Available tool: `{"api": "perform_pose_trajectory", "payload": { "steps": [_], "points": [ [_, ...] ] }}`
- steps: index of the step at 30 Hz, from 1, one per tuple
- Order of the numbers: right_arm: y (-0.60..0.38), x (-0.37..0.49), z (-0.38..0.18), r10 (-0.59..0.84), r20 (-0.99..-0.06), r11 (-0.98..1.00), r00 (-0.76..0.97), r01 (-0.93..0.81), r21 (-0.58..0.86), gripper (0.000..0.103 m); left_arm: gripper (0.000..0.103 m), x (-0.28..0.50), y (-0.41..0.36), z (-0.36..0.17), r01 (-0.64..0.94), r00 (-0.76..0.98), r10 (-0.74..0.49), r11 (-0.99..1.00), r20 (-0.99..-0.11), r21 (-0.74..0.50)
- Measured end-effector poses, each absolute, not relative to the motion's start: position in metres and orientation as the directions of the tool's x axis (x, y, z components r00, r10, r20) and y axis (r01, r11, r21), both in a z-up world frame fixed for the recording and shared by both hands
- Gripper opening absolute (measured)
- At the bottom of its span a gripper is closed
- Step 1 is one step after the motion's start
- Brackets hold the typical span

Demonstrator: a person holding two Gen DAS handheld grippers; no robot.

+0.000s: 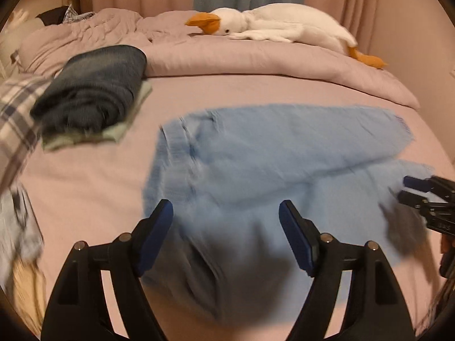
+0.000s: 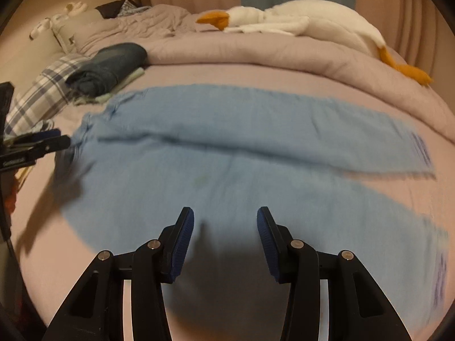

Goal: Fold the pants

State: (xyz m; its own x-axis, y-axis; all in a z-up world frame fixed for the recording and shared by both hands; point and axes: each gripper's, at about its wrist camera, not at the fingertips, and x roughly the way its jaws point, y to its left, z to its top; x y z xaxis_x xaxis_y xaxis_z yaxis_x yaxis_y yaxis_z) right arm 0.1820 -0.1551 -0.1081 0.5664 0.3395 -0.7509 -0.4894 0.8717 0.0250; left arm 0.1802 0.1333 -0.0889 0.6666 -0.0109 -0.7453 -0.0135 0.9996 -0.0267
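Light blue pants (image 1: 284, 153) lie flat on the pink bed sheet (image 1: 85, 193), waist at the left and both legs spread to the right; they also show in the right wrist view (image 2: 241, 136). My left gripper (image 1: 226, 213) is open and empty, hovering over the near edge of the pants by the waist. My right gripper (image 2: 225, 218) is open and empty, hovering over the near leg. Each gripper shows in the other's view, the right one at the right edge (image 1: 409, 190), the left one at the left edge (image 2: 61, 139). Both views are motion-blurred.
A folded dark blue garment (image 1: 93, 91) lies on a pale green one at the back left, beside a plaid pillow (image 1: 14, 119). A bunched pink duvet (image 1: 256, 56) with a white plush goose (image 1: 278, 25) runs along the back. Curtains hang behind.
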Motion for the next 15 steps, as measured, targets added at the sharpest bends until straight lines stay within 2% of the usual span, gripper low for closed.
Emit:
{"api": "perform_pose_trajectory", "payload": {
  "steps": [8, 10, 15],
  "points": [
    [-0.117, 0.275, -0.089, 0.402, -0.663, 0.832, 0.631, -0.555, -0.023, 0.047, 0.076, 0.281, 0.166, -0.1, -0.007, 0.605, -0.045, 0.998, -0.795, -0.061],
    [-0.105, 0.302, -0.094, 0.398, -0.683, 0.824, 0.612, -0.566, -0.028, 0.047, 0.076, 0.301, 0.17, -0.106, 0.025, 0.573, -0.075, 0.997, -0.817, -0.073],
    [-0.072, 0.358, -0.104, 0.305, -0.771, 0.787, 0.56, -0.604, -0.127, 0.047, 0.076, 0.334, 0.182, -0.118, 0.067, 0.519, -0.016, 0.998, -0.854, 0.022]
  ]
}}
